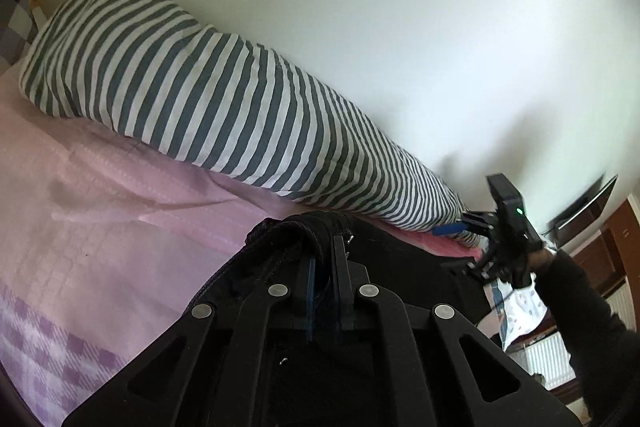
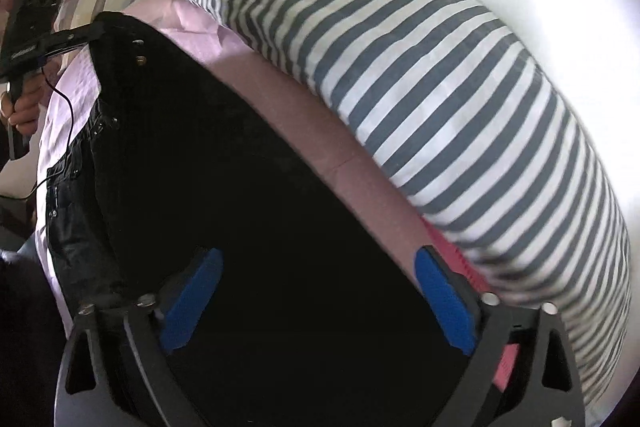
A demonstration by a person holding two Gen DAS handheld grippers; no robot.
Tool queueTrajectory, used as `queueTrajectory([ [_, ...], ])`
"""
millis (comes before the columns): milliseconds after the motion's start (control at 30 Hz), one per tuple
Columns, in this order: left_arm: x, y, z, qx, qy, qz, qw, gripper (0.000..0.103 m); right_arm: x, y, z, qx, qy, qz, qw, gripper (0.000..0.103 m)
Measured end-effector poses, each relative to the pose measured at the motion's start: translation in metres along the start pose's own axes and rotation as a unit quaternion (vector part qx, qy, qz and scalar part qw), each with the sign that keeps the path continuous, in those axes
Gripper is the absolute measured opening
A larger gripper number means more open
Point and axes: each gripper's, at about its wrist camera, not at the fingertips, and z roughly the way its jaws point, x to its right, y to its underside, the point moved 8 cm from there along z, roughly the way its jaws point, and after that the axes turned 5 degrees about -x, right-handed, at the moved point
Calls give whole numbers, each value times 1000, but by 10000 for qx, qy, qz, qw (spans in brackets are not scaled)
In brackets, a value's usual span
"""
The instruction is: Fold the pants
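Black denim pants (image 2: 240, 187), heavy and dark with metal rivets and stitched seams, lie spread across a bed covered by a smooth pale pink sheet (image 1: 100, 207). At the waistband end, the left gripper (image 1: 326, 251) has its black plastic fingers pressed together, pinching a bunched fold of the denim and holding it raised off the sheet. Over the broad flat part of the pants, the right gripper (image 2: 316, 291) points down with its blue-padded fingers (image 2: 446, 303) spread wide and nothing between them. Just beyond the pants, a long, plump, grey-and-white striped fabric bolster pillow (image 1: 208, 99) runs along a plain white wall (image 1: 400, 7).
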Motion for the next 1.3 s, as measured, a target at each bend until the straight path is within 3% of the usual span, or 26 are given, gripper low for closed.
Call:
queueTrajectory([
  [100,5,3,-5,84,24,77,9999,6,12,-2,12,-288,-144,-116,9994,74],
  [267,11,5,-12,107,69,132,9998,6,23,5,32,-683,-390,-259,9966,65],
  [467,4,3,-16,127,24,36,9999,6,47,27,44,-935,-485,12,9944,53],
  [500,4,3,-15,107,-12,48,9999,6,51,30,44,-936,-493,71,9944,44],
  [600,4,3,-14,64,-101,62,9999,6,56,35,35,-798,-439,204,9956,22],
  [700,2,1,-13,60,-210,38,9998,6,51,35,21,-559,-258,191,9979,12],
  [933,3,2,-20,50,-398,261,9989,6,24,53,-24,124,441,546,9975,10],
  [1067,9,7,-33,19,-382,384,9985,6,-20,76,-54,549,713,779,9929,8],
  [1300,31,35,-68,-71,-452,832,9955,6,-81,120,-81,911,956,1095,9852,7],
])
